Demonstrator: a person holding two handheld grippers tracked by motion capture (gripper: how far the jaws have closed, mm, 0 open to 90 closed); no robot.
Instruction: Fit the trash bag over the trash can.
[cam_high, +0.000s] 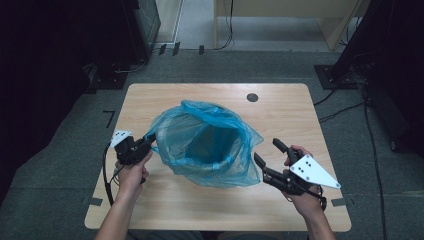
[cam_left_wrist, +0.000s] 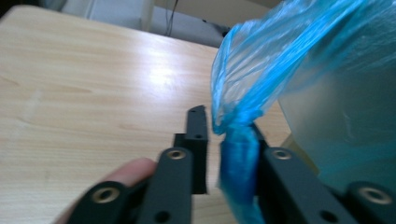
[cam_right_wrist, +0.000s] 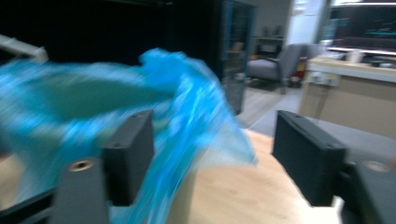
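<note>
A blue bag (cam_high: 206, 143) sits in the middle of the table (cam_high: 200, 210), draped over a bin (cam_left_wrist: 341, 126) whose pale wall shows through the film in the left gripper view; from above, the bin's sides are hidden and I see just the dark hollow inside.

The left gripper (cam_high: 145, 145) is at the bag's left edge. In its own view a twisted bunch of blue film lies between the jaws, against the right-hand jaw, with a small gap to the other. The jaws are narrow, but whether they pinch the film I cannot tell; the near parts are blurred. A fingertip (cam_left_wrist: 133, 170) shows at the bottom left, cut off by the gripper body.

The right gripper (cam_high: 270, 152) is held off the bag's right side, jaws wide apart with nothing between them. Its own view is smeared: the bag is a blue blur behind the left jaw, so its edge there is hard to make out.

A small dark hole (cam_high: 252, 97) marks the table's far side.
</note>
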